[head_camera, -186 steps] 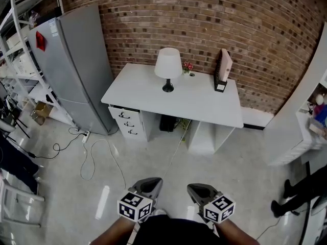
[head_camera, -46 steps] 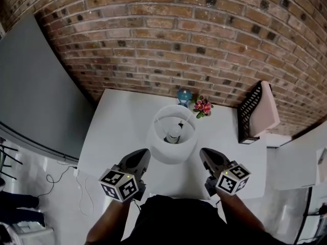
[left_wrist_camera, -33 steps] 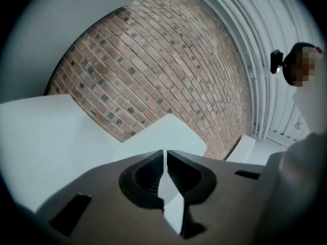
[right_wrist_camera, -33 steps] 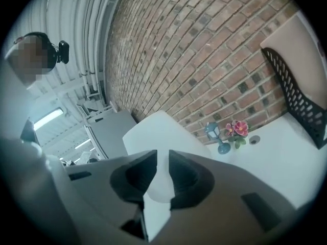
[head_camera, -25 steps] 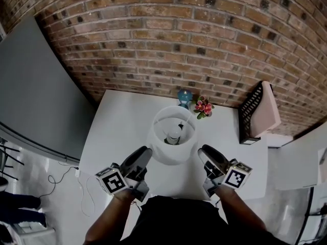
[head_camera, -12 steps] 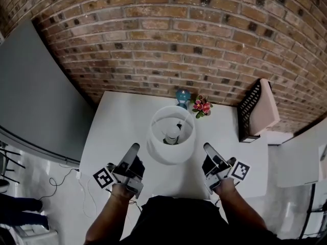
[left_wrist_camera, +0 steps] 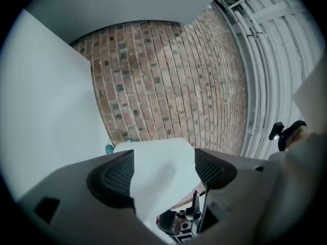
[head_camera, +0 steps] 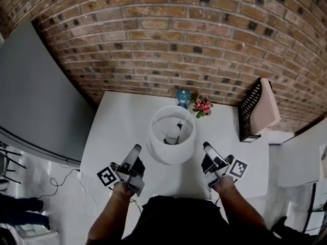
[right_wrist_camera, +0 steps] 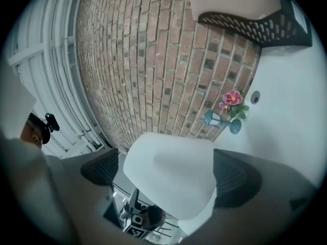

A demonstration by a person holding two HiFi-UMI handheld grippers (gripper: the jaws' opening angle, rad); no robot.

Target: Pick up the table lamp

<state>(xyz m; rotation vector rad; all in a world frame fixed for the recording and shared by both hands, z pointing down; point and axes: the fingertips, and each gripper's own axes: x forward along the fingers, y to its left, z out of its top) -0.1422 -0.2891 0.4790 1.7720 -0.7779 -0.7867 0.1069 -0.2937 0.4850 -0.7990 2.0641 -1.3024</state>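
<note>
The table lamp point(head_camera: 171, 135) stands on the white desk point(head_camera: 115, 129), its white shade seen from above with the bulb inside. My left gripper point(head_camera: 134, 157) is beside the shade's near left side and my right gripper point(head_camera: 209, 154) beside its near right. Both are rolled onto their sides and their jaws are opening. In the left gripper view the shade point(left_wrist_camera: 163, 170) shows between the dark pads point(left_wrist_camera: 113, 175), apart from them. In the right gripper view the shade point(right_wrist_camera: 171, 175) likewise fills the gap between the pads point(right_wrist_camera: 236, 177) without being pressed.
A black file holder point(head_camera: 251, 111) with a pale folder stands at the desk's right end. Pink flowers point(head_camera: 203, 106) and a small blue vase point(head_camera: 183, 96) sit behind the lamp against the brick wall. A grey fridge point(head_camera: 36, 96) stands left of the desk.
Both grippers have rolled so their marker cubes face outward, and their jaws have spread wider. The left one has shifted a little nearer the shade. The lamp has not moved.
</note>
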